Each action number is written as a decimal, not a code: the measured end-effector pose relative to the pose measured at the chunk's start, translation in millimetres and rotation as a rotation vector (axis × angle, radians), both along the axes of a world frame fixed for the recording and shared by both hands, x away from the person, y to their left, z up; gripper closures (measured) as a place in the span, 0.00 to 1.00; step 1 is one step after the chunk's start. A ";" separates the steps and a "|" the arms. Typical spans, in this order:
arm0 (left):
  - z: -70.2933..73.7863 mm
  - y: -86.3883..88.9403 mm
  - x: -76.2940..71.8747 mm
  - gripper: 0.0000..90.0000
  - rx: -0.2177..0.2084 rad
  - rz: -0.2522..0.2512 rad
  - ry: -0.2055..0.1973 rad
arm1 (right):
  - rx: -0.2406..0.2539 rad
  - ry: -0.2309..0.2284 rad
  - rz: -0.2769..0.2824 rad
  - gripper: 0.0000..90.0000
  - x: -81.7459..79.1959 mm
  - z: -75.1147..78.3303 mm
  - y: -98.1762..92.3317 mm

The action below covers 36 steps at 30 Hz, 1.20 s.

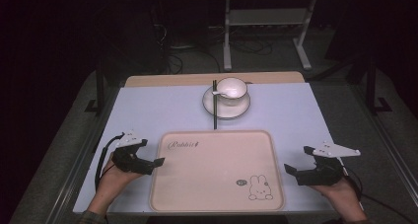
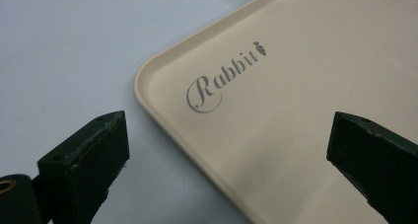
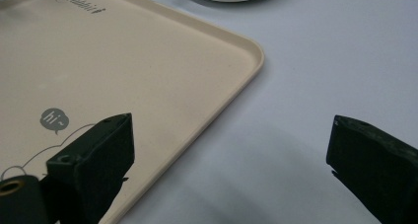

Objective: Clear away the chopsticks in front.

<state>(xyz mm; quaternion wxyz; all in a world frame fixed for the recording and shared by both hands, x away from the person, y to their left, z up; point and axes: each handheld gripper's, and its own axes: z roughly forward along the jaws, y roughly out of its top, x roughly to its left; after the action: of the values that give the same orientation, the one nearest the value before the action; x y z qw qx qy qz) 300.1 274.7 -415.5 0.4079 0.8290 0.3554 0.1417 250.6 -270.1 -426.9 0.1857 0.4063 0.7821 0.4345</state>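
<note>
2 black grippers, left gripper [image 1: 158, 161] and right gripper [image 1: 288, 169], each carry a grey three-cornered plate and black cable.

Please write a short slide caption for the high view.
Two open grippers, left gripper and right gripper, flank a beige tray; beyond it, a bowl sits on a saucer.

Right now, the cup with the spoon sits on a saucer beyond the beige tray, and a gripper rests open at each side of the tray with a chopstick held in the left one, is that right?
Not quite: the left gripper holds nothing; the left gripper view shows its jaws wide apart over the tray edge. The chopsticks lie beside the saucer. The cup, spoon and open right gripper are as you say.
</note>
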 end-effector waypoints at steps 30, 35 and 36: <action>17.0 -67.9 62.9 0.02 0.008 -0.053 0.016 | -0.004 -0.004 -0.007 0.04 -1.1 -0.7 -0.9; 21.8 -82.2 79.4 0.02 0.002 -0.054 0.018 | 0.000 -0.005 -0.010 0.04 -1.2 -0.2 -0.6; 23.1 -87.1 85.7 0.02 0.001 -0.055 0.019 | -0.001 -0.005 -0.009 0.04 -1.1 -0.1 -0.5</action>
<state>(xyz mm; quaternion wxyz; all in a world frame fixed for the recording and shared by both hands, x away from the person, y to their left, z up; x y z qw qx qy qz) 385.7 187.5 -392.4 0.4077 0.8401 0.3362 0.1228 249.6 -270.6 -426.9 0.1899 0.4086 0.7800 0.4343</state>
